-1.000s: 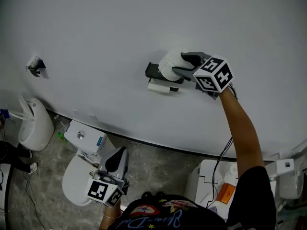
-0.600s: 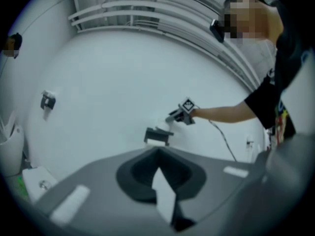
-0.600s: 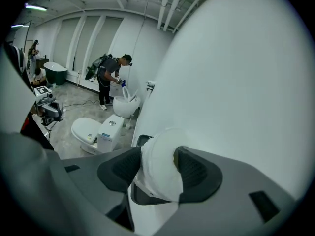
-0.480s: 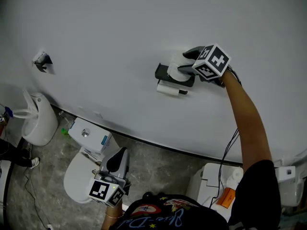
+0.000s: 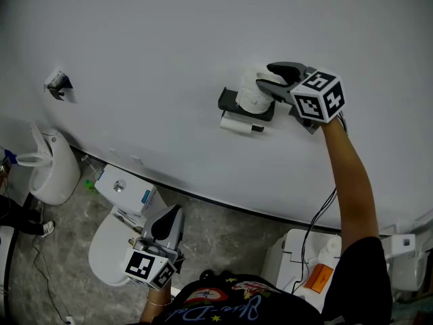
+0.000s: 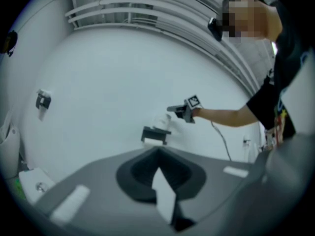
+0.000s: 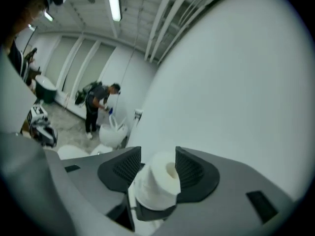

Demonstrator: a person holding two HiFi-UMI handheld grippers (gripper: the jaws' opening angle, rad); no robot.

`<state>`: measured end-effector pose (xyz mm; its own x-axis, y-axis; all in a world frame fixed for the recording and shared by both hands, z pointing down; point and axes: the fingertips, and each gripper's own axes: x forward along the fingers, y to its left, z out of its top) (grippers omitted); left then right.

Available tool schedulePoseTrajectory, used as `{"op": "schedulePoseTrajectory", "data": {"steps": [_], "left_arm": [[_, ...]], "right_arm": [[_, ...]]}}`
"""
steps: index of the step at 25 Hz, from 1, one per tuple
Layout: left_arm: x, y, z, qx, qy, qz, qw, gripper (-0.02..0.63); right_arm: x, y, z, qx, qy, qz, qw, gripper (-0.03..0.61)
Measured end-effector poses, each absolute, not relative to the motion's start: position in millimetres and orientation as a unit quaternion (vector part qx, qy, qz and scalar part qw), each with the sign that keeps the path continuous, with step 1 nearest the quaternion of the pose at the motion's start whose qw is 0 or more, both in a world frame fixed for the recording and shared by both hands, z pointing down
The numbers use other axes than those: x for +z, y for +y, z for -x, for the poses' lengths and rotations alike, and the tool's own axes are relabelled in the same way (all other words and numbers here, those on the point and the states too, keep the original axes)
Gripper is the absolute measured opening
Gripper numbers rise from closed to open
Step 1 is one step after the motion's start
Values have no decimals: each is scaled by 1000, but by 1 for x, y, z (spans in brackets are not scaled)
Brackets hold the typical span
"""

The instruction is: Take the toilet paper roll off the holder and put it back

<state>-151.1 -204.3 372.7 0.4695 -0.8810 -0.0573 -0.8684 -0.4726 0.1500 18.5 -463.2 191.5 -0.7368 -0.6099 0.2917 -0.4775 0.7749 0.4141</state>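
Observation:
A white toilet paper roll (image 5: 252, 95) stands on end on the black wall holder (image 5: 229, 101). In the right gripper view the roll (image 7: 157, 181) rests on the holder's dark shelf (image 7: 152, 214). My right gripper (image 5: 267, 76) is open, its two jaws flanking the roll's near side from the right without carrying it. My left gripper (image 5: 166, 222) hangs low above the toilet, shut and empty. The left gripper view shows the distant holder (image 6: 153, 134) and right gripper (image 6: 174, 109).
A second white roll (image 5: 233, 123) lies under the holder. A toilet (image 5: 108, 252) with its tank (image 5: 125, 189) stands below left, another fixture (image 5: 49, 175) at far left, a small wall bracket (image 5: 57, 84) above it. A person (image 7: 96, 107) stands farther off.
The right gripper brought the roll onto the holder, then drew back to the right while the roll stayed put. The left gripper barely moved.

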Motion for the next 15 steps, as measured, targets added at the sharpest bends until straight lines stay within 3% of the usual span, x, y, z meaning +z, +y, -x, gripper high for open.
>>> {"op": "schedulePoseTrajectory", "data": {"steps": [3,4,5,10,15], "left_arm": [[376,-207,150,-63,-504,-860,47,-2],[375,-209,148,-61,-500,-863,47,-2],[373,-211,144,-59,-495,-866,46,-2],[372,-220,122,-55,-466,-882,45,-2],[383,-224,102,-41,-443,-894,58,-2]], "right_arm": [[202,-421,-28,-101,-945,-300,82,216],[214,-406,-32,-84,-947,-304,51,160],[228,-391,-37,-71,-947,-313,24,44],[313,-329,-56,2,-932,-358,-52,26],[395,-276,-73,56,-897,-436,-51,20]]}}
